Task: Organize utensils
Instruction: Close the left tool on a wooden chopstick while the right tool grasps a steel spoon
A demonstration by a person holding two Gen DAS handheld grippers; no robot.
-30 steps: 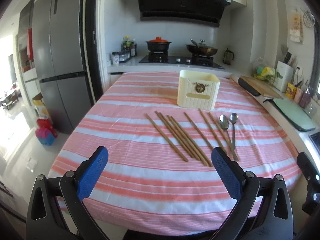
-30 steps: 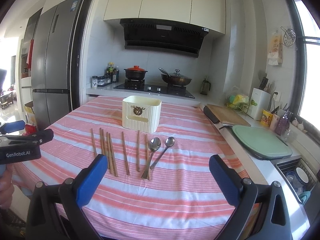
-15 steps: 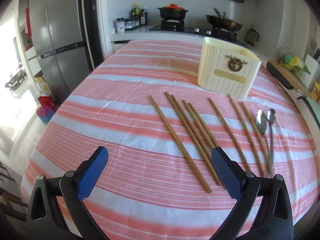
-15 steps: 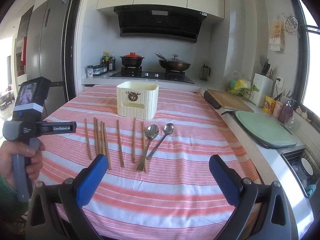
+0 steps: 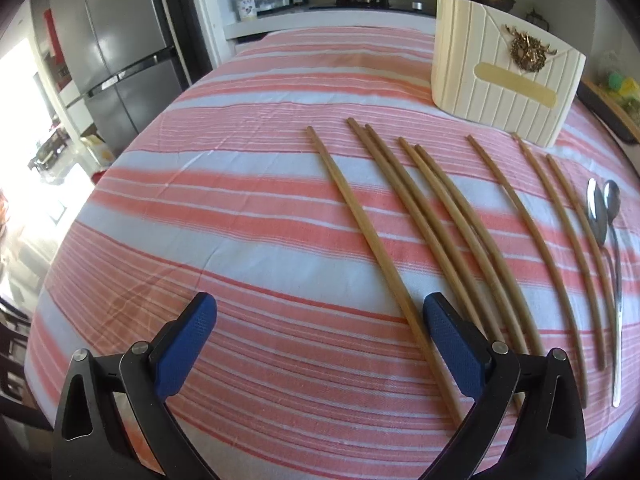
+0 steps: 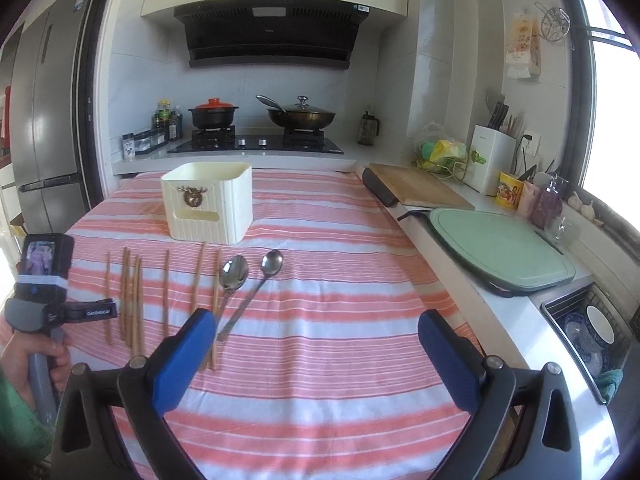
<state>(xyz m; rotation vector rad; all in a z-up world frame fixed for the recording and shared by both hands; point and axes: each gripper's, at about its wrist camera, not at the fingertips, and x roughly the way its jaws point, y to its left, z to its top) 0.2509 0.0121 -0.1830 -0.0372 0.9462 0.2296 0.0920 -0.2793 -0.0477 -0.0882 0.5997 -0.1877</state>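
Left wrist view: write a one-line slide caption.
Open left gripper hovers over chopsticks beside two spoons and cream holder.

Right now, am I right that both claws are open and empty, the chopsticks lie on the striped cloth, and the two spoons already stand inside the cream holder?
Not quite: the two spoons are not in the cream holder; they lie on the striped cloth beside the chopsticks, as the right wrist view shows. The rest holds: the left claw and right claw are open and empty.

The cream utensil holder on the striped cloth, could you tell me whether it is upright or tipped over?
Upright: the cream utensil holder stands on its base, open rim facing up.
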